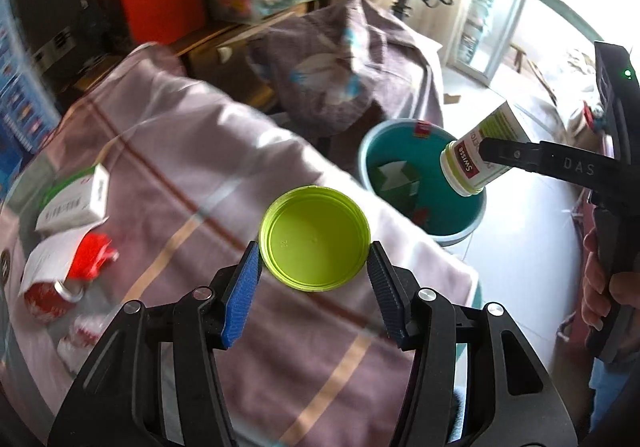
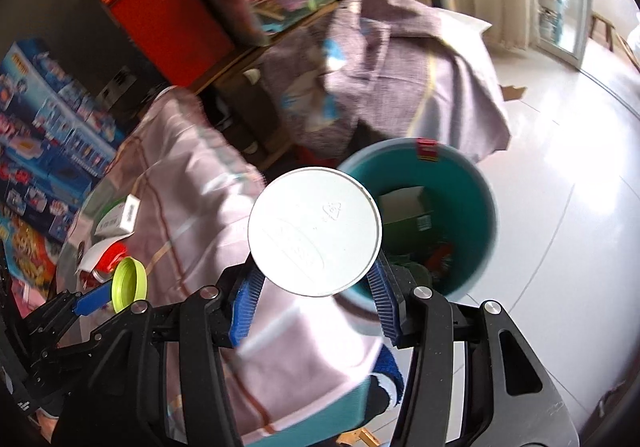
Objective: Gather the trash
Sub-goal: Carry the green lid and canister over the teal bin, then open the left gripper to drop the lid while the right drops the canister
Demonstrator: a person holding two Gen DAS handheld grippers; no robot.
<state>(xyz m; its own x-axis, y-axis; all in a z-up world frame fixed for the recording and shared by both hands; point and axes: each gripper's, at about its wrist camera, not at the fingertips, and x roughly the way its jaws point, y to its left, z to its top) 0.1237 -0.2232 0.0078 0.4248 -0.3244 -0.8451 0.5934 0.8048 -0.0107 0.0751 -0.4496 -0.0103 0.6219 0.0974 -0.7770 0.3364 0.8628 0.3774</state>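
Bright daylight from upper right, glare on floor (image 2: 560, 175); background motion-blurred; fisheye bending, dark corners.

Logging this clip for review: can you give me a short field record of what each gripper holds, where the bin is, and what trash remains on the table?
left gripper: shut on green lid, open side toward the camera
right gripper: shut on white bottle, tilted mouth-down over the bin in the left wrist view
bin: teal inside, on the floor beside the table, already holding boxes and scraps
table cloth: pinkish, striped
left on table: white carton; red can under a paper slip
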